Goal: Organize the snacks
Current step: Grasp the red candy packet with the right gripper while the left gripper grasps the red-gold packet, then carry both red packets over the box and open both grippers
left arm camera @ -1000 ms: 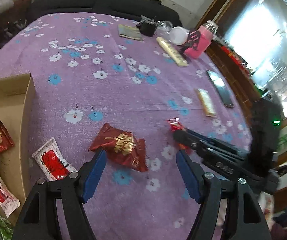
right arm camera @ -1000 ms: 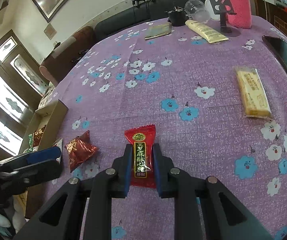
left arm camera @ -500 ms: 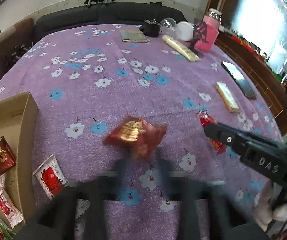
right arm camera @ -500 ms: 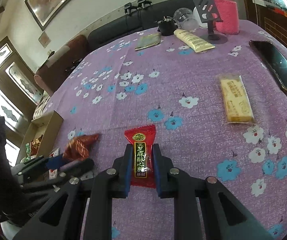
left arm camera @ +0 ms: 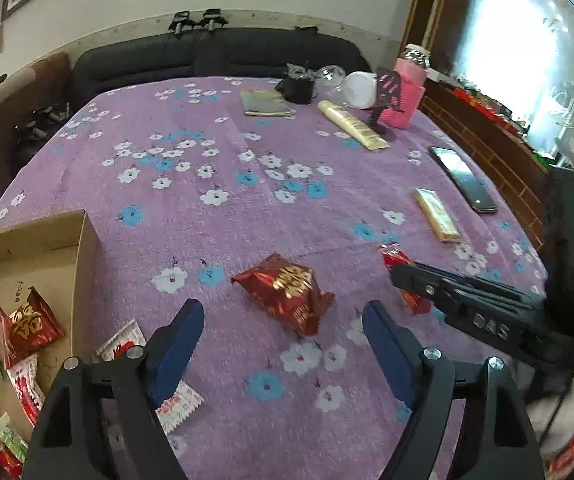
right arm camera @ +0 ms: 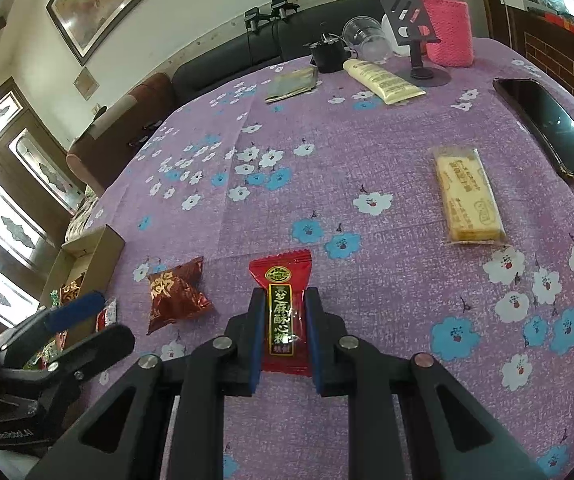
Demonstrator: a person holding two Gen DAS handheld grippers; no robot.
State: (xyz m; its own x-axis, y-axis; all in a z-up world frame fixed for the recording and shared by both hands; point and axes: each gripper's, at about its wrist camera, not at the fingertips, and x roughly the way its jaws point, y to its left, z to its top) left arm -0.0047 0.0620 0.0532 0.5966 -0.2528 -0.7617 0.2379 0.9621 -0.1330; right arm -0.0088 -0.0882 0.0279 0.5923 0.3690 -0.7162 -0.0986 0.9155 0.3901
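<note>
The right gripper point(right arm camera: 283, 336) has its fingers point(right arm camera: 255, 332) clenched on a slim red candy packet point(right arm camera: 281, 312), which carries a gold round emblem at its far end and a black strip of gold Chinese characters down its middle. The left gripper point(left arm camera: 279, 340) has its jaws opening, its blue fingers point(left arm camera: 177, 344) spread wide with nothing pressed between them. Just beyond them a puffy red foil snack pouch point(left arm camera: 287, 294) with gold characters lies loose on the counter point(left arm camera: 227, 184), which wears a purple cloth printed with white and blue flowers. To its left stands an open cardboard box point(left arm camera: 83, 248), holding one matching red foil pouch and several white-and-red and green packets; two white-and-red sachets point(left arm camera: 121, 346) lie outside by its wall. Farther off, to the right, lies one yellow wafer bar point(right arm camera: 467, 196) in clear wrap, its print too small to read, near one dark phone point(right arm camera: 547, 128). At the far edge rest one cream tube point(right arm camera: 383, 80) and one pink-sleeved bottle point(right arm camera: 447, 32).
</note>
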